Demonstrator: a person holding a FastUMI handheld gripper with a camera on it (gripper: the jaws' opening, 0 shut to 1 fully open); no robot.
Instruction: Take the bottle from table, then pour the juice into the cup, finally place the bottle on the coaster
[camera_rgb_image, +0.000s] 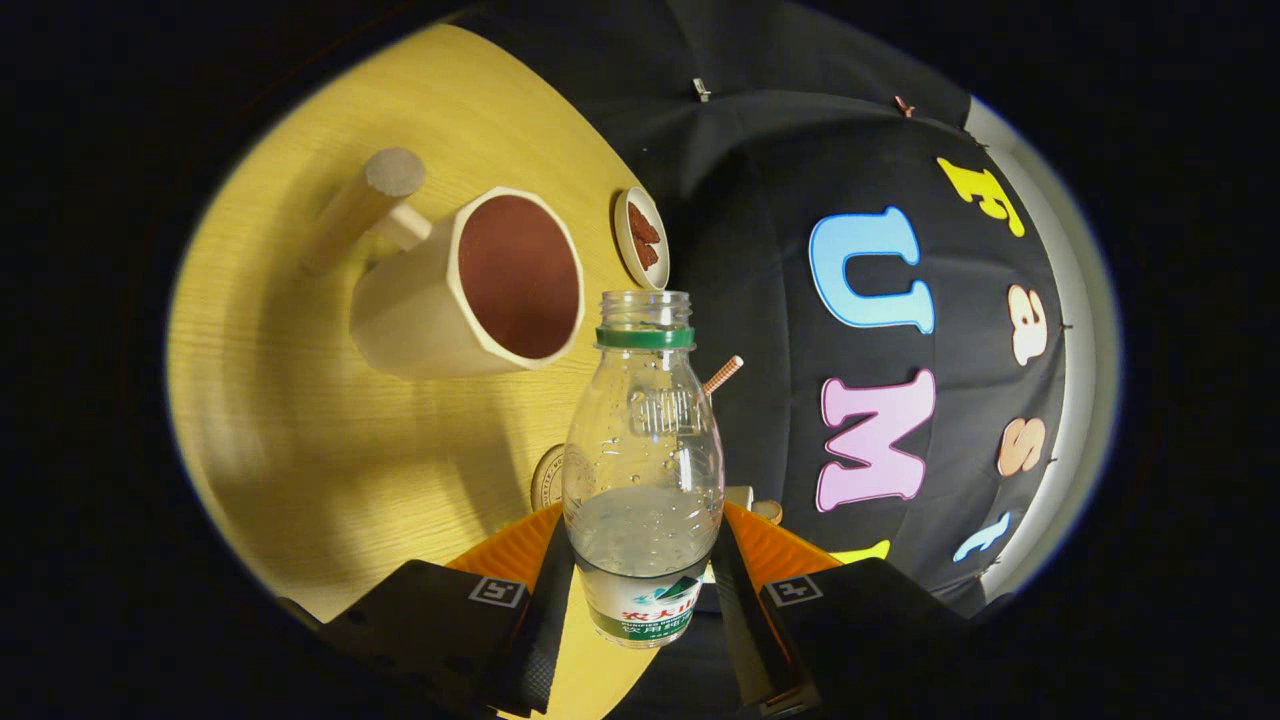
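Observation:
My gripper (640, 585) is shut on a clear plastic bottle (642, 450), both orange-and-black fingers (520, 560) pressing its lower body. The bottle has a green neck ring, no cap, and clear liquid filling its lower part. The whole view is rolled, so the bottle is held tilted over the yellow wooden table (300, 440). Its open mouth is close to the rim of a cream faceted cup (470, 285) with a dark brown inside and a peg-like wooden handle. A round wooden coaster (548, 478) peeks out from behind the bottle's left side, just beyond my fingers.
A small round dish (641, 237) with reddish-brown pieces lies past the cup near the table's edge. A striped straw-like stick (722, 375) pokes out behind the bottle's shoulder. The black cloth wall (780, 250) rises beyond the table.

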